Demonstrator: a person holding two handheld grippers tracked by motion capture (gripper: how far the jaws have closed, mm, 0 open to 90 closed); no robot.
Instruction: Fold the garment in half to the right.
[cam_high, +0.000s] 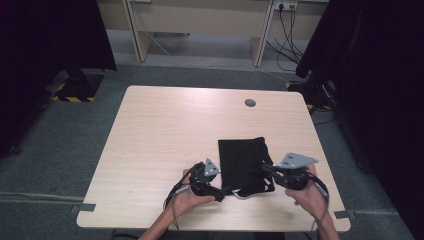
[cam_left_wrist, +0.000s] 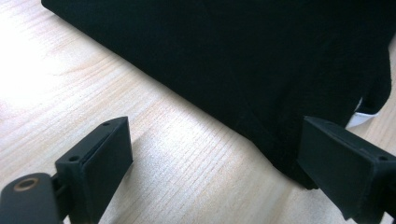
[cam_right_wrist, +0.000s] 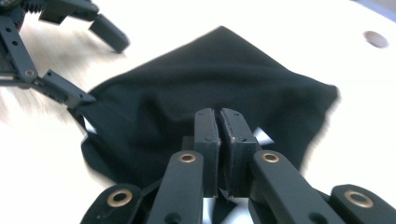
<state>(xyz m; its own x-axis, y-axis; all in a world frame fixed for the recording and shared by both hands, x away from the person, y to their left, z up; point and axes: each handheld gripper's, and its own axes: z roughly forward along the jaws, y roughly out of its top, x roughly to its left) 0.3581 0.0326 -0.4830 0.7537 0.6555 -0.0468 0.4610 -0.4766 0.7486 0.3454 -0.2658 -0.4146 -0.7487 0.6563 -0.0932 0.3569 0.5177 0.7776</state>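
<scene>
On the pale wooden table (cam_high: 165, 130) the folded black cloth (cam_high: 243, 160) lies near my edge, my left gripper (cam_left_wrist: 212, 158) spread wide at its corner, my right gripper (cam_right_wrist: 219, 126) closed over it, its 2 jaws together.

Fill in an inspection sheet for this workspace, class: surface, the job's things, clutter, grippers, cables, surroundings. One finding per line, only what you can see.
Surface: light wooden table with a round grommet hole near the far edge.
Job's things: black cloth, folded and lying flat at the near right, with white patches at its near edge.
Clutter: nothing seen.
Grippers: left gripper open, jaws wide apart at the cloth's near left corner; right gripper shut, jaws together over the cloth's right side; whether it pinches fabric cannot be told.
Cables: one cable trails from the left gripper; wall cables hang behind the table.
Surroundings: grey carpet, dark curtains at both sides.
</scene>
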